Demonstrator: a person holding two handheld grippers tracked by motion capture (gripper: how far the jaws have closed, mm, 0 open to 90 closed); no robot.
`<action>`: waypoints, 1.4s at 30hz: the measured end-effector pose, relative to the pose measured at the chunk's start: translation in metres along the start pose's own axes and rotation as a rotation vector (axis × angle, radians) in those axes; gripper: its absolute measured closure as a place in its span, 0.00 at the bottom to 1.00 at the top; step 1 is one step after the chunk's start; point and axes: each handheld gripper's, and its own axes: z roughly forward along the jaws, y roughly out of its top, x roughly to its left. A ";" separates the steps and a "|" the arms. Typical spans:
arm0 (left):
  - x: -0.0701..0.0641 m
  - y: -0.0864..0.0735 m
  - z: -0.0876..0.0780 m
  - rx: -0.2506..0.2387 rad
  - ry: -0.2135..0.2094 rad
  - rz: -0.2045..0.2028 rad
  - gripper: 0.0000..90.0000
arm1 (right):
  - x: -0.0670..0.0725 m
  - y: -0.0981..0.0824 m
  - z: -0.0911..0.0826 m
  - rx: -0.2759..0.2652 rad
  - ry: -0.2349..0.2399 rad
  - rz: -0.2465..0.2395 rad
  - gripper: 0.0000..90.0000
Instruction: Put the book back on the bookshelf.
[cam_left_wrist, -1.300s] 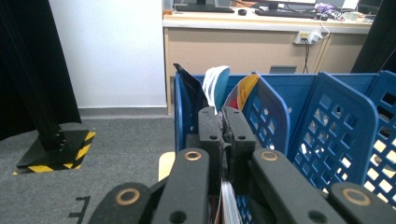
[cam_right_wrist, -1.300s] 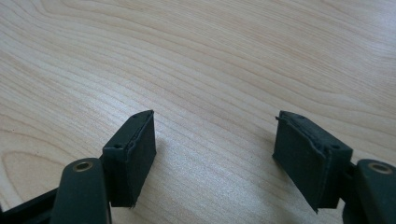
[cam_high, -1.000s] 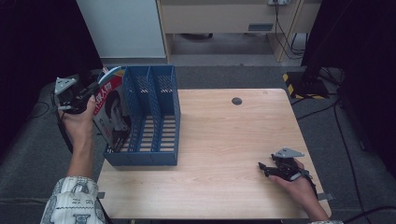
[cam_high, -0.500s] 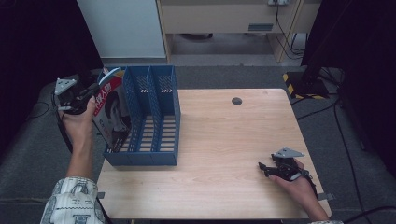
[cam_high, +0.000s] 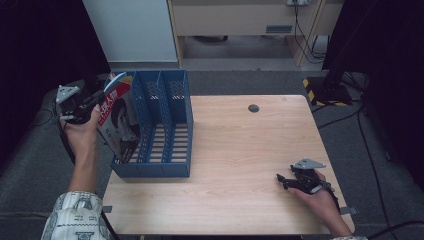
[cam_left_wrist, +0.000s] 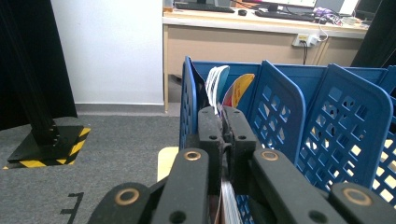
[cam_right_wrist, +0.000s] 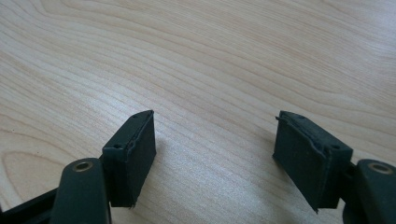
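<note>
A magazine (cam_high: 116, 117) with a red and white cover leans in the leftmost slot of the blue file rack (cam_high: 167, 125), its top sticking out above the rack. My left gripper (cam_high: 92, 102) is shut on the magazine's upper edge, at the table's left edge. Seen from the left gripper view, its black jaws (cam_left_wrist: 223, 135) pinch the thin pages, with the magazine's curled top (cam_left_wrist: 219, 84) and the blue rack dividers (cam_left_wrist: 280, 112) beyond. My right gripper (cam_high: 284, 181) rests on the wooden table (cam_high: 250, 150) at the front right, open with nothing between its pads (cam_right_wrist: 135, 149).
A small dark round disc (cam_high: 253, 108) lies near the table's far edge. Beyond the table stand a white panel (cam_high: 132, 30) and a wooden cabinet (cam_high: 240, 20). A black stand with yellow-black striped base (cam_high: 325, 87) is at the far right on the grey floor.
</note>
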 end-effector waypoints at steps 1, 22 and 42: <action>0.000 0.000 0.000 0.000 0.000 0.000 0.97 | 0.000 0.000 0.000 0.000 0.000 0.000 0.33; -0.021 0.020 -0.011 -0.027 -0.017 0.088 0.56 | 0.000 0.000 0.000 0.000 0.003 -0.009 0.32; -0.066 0.030 -0.008 0.021 -0.161 0.187 0.24 | 0.001 0.000 0.000 0.001 0.001 -0.010 0.31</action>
